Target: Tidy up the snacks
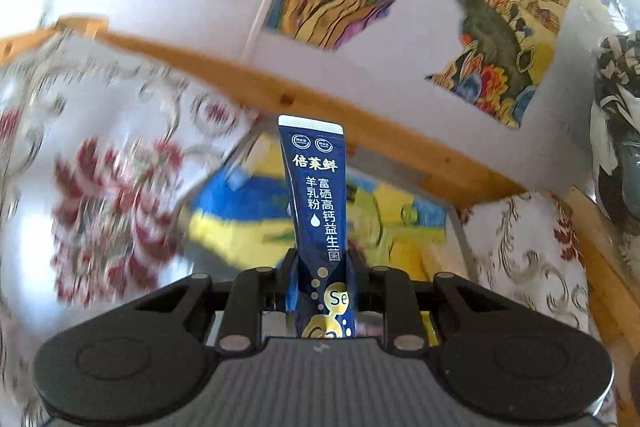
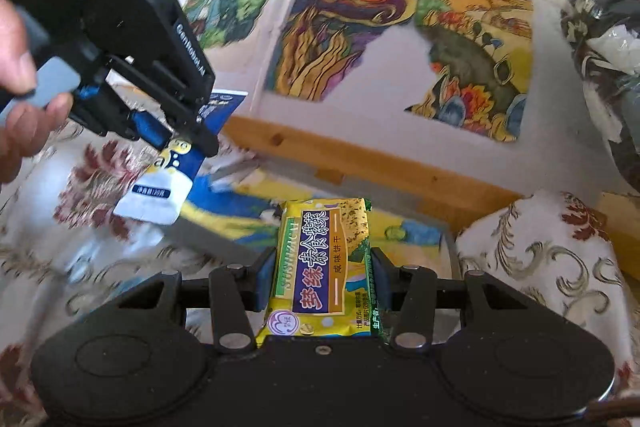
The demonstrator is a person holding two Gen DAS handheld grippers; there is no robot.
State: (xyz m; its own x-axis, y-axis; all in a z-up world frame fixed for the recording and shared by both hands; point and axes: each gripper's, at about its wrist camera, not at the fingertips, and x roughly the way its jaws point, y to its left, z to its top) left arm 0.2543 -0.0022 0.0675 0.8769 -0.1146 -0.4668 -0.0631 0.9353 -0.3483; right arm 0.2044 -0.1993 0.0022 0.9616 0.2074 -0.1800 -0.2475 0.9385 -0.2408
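Right wrist: right gripper (image 2: pixel 323 279) clamps biscuit pack (image 2: pixel 322 263), left gripper (image 1: pixel 322 267) clamps blue sachet (image 1: pixel 316 203); lower both squarely into the tray (image 2: pixel 450 247).

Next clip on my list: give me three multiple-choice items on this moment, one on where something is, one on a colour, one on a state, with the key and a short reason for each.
1. Where is the left gripper as the right wrist camera sees it?
A. upper left
B. lower right
C. out of view

2. What is the main colour of the sachet that the left gripper holds?
A. red
B. dark blue
C. green

3. What is the state of the right gripper?
A. open and empty
B. shut on the biscuit pack
C. shut on a cup

Key: 1 A, it hangs upper left with a hand on it. 2 B, navy wrapper with pale lettering. 3 B, both fingers press the yellow pack's sides.
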